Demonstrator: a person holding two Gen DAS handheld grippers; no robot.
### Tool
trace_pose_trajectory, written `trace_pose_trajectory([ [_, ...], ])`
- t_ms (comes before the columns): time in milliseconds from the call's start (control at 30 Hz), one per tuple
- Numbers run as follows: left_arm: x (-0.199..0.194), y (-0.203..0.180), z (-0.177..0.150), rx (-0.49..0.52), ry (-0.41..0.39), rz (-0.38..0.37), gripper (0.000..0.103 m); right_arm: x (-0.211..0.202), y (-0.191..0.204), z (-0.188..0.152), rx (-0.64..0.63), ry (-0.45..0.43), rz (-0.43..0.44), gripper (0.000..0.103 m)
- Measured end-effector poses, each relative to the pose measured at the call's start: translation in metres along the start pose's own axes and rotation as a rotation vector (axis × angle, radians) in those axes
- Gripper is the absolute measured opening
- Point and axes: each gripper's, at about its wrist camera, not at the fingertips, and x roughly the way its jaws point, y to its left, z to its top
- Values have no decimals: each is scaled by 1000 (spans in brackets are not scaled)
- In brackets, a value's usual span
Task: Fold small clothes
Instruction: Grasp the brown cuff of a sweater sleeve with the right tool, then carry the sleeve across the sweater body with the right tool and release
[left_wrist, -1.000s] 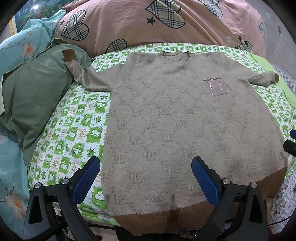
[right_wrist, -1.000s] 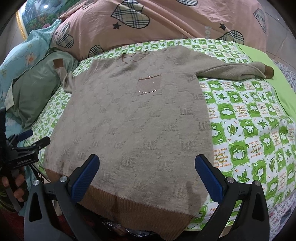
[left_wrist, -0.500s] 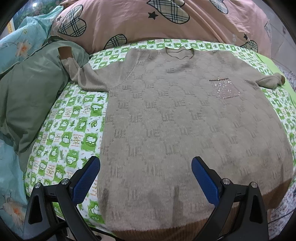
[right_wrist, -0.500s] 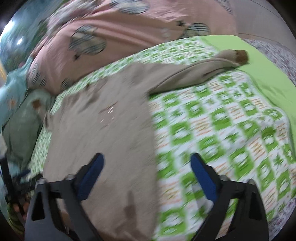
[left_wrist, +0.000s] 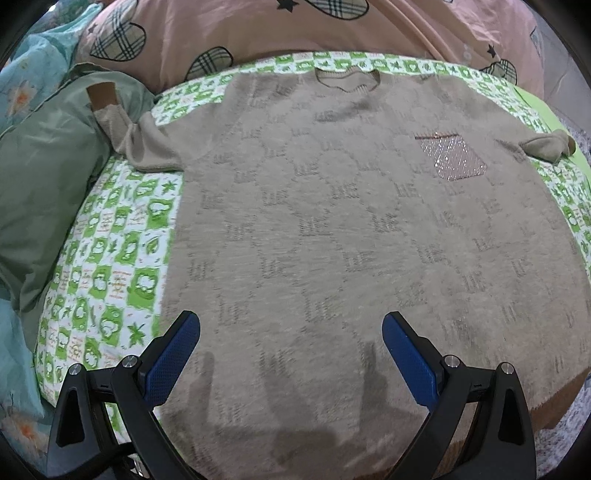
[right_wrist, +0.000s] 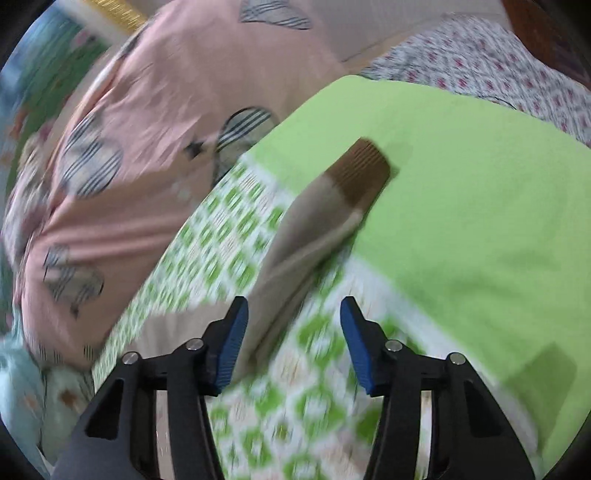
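Note:
A beige knit sweater (left_wrist: 351, 229) with a sparkly chest pocket (left_wrist: 452, 157) lies flat, front up, on the green patterned bed sheet (left_wrist: 118, 251). Its left sleeve (left_wrist: 125, 133) reaches onto a green pillow. My left gripper (left_wrist: 291, 350) is open and empty, hovering over the sweater's lower part. In the blurred right wrist view the sweater's right sleeve (right_wrist: 299, 236) with its brown cuff (right_wrist: 364, 173) lies stretched out ahead. My right gripper (right_wrist: 293, 339) is open and empty, just above the sleeve's near part.
A pink quilt with plaid hearts (left_wrist: 295, 29) lies along the back of the bed. A green pillow (left_wrist: 40, 177) lies at the left. A plain lime-green cloth (right_wrist: 461, 192) lies under the right cuff. A floral cover (right_wrist: 498, 66) lies beyond it.
My left gripper has moved forward over the sweater, so the hem has dropped out of view. My right gripper has swung right and forward to the right sleeve, with its jaws narrower than before.

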Motion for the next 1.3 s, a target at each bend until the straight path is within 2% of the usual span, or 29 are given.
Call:
trace_pose_trajectory([
  [100,11,-6,4,6,32,-6,99,32,-12,23,45,12,-37,36],
  [333,32,-19,14,20,75,-13,99,77,-29,46,75,47,-102,32],
  [400,36,-22,15,20,83,-14,99,79,-31,49,80,57,-78,9],
  [500,42,-25,19,12,97,-23,99,66,-16,46,21,17,-39,7],
  [667,44,-25,25,9,87,-34,99,39,41,29,-117,10,75,6],
  [800,42,-23,25,4,74,-51,99,32,115,-9,-249,63,218,6],
  [933,37,-20,22,-6,58,-66,99,40,190,-64,-352,170,373,6],
  [1067,32,-9,21,-31,40,-75,99,63,253,-126,-414,289,488,6],
  [1300,34,29,25,-122,17,-82,99,101,326,-234,-476,471,581,6],
])
